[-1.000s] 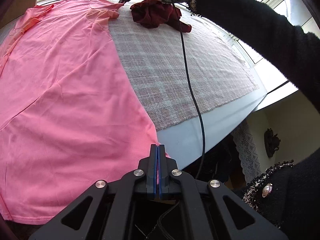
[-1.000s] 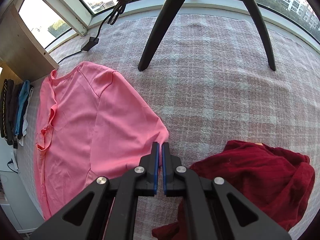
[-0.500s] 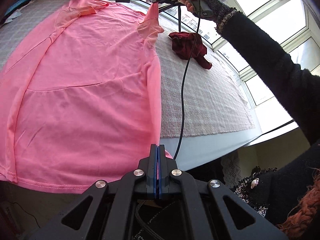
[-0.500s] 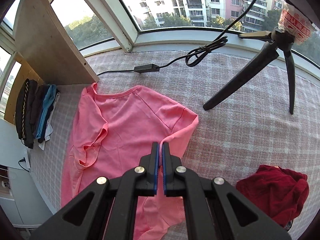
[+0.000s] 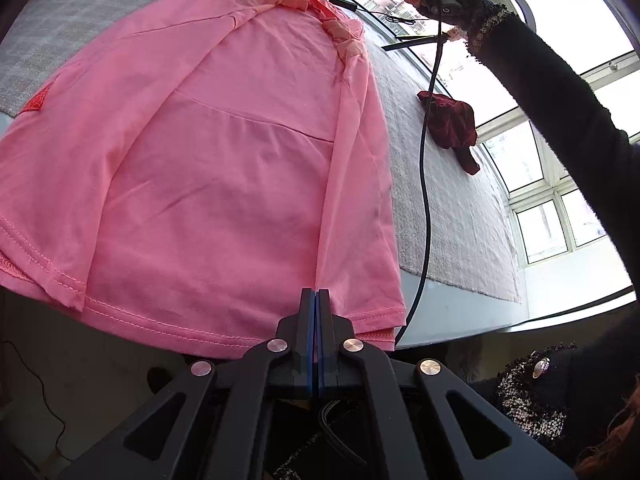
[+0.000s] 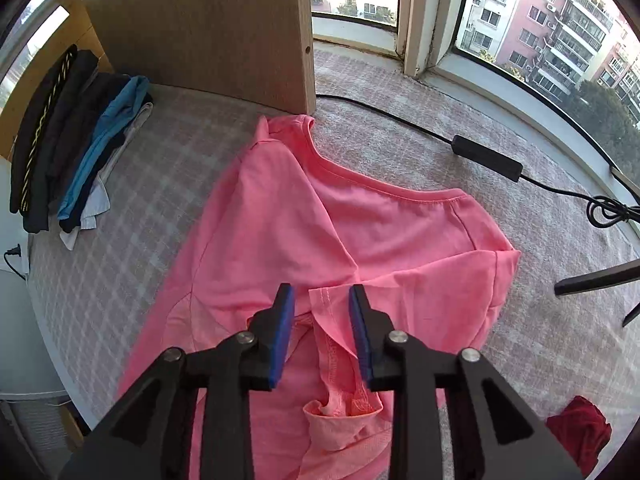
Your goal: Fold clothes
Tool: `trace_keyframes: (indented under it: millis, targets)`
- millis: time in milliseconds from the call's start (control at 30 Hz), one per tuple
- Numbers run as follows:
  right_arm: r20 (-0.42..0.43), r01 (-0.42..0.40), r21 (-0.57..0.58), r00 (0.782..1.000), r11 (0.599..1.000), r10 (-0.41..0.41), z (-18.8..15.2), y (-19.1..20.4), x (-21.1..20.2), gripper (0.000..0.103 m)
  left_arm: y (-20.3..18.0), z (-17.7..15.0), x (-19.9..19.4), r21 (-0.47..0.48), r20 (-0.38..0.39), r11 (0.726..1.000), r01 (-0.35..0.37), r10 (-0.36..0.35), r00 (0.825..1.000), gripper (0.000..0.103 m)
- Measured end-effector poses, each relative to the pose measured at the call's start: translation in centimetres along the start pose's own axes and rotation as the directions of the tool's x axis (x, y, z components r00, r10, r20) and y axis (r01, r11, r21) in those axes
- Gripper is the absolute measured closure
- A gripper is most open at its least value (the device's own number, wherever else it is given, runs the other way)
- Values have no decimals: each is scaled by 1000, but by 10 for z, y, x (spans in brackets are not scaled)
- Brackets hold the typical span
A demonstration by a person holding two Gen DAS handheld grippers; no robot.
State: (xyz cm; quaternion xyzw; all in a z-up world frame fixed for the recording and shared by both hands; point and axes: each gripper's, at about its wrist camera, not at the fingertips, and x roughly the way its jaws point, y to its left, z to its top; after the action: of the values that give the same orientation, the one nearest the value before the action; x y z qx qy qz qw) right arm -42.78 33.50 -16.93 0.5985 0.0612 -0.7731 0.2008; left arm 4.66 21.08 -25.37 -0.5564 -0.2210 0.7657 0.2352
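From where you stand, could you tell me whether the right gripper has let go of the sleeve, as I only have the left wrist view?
Observer: Yes. The right gripper is open, with the pink T-shirt's folded-over sleeve lying loose between its fingers.
Operator: Thank you. Is anything beyond the collar that I should avoid?
Observer: A black power adapter on its cable lies on the checked cloth just past the collar.
Operator: And to the far side?
Observer: A stack of folded clothes sits beside a wooden panel, apart from the shirt.
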Motion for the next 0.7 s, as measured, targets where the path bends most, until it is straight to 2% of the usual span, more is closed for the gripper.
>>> trace_keyframes:
  millis: [100,233,367,433,567,600,633,700]
  targets:
    - [45,23,-8,999,1000,-23,-11,-9,-24,63,-5,1,2,20,-15,1000,11,-10,1000,103]
    - [-77,55,-73,995,996,-60,-38,3,0,63,-10,3,2,60,-36,998,8,-6,999,103]
    - [-198,78,-142,975,987,-105,-65,14,26,63,-10,4,3,74,-46,997,7,-4,999,103]
    - [-227,90,-158,966,983,-124,-75,19,35,63,-10,4,2,77,-45,997,3,0,999,103]
    - [-237,79,-158,965,984,-116,-83,19,43,64,-12,4,0,87,-44,996,5,-1,999,103]
    - [-233,81,-159,965,984,-117,-84,19,45,75,-12,4,-1,88,-43,996,7,-4,999,103]
    - [-229,83,-161,966,983,-119,-85,19,46,97,-13,3,-2,89,-42,996,10,-6,999,103]
    - [-205,79,-163,972,983,-112,-85,22,41,99,-15,2,-6,90,-36,996,13,-10,999,103]
